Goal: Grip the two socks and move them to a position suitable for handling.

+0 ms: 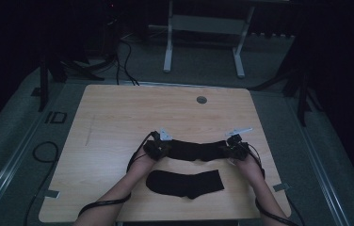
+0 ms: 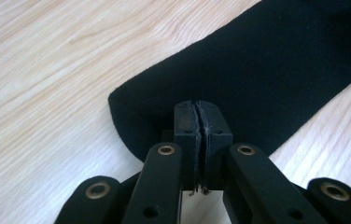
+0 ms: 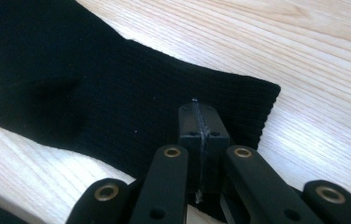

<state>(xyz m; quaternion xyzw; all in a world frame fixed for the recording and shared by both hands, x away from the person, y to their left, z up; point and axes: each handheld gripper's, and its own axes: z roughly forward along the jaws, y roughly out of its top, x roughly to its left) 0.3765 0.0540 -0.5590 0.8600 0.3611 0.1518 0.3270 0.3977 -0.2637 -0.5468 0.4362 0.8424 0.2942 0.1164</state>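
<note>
Two black socks lie on the wooden table (image 1: 128, 113). The far sock (image 1: 196, 149) stretches sideways between my two grippers. My left gripper (image 1: 162, 147) is at its left end; in the left gripper view the jaws (image 2: 203, 109) are pressed together over the sock's rounded toe end (image 2: 267, 60). At the right end sits my right gripper (image 1: 229, 148), whose jaws (image 3: 200, 112) are shut at the ribbed cuff edge (image 3: 94, 93). The cloth under the pads is hidden. The near sock (image 1: 184, 183) lies flat and apart, between my forearms.
A round cable hole (image 1: 201, 100) sits near the table's far edge. Tape marks (image 1: 52, 193) stick to the front corners. Another desk's white legs (image 1: 168, 52) stand behind, and cables (image 1: 43, 151) lie on the floor at the left.
</note>
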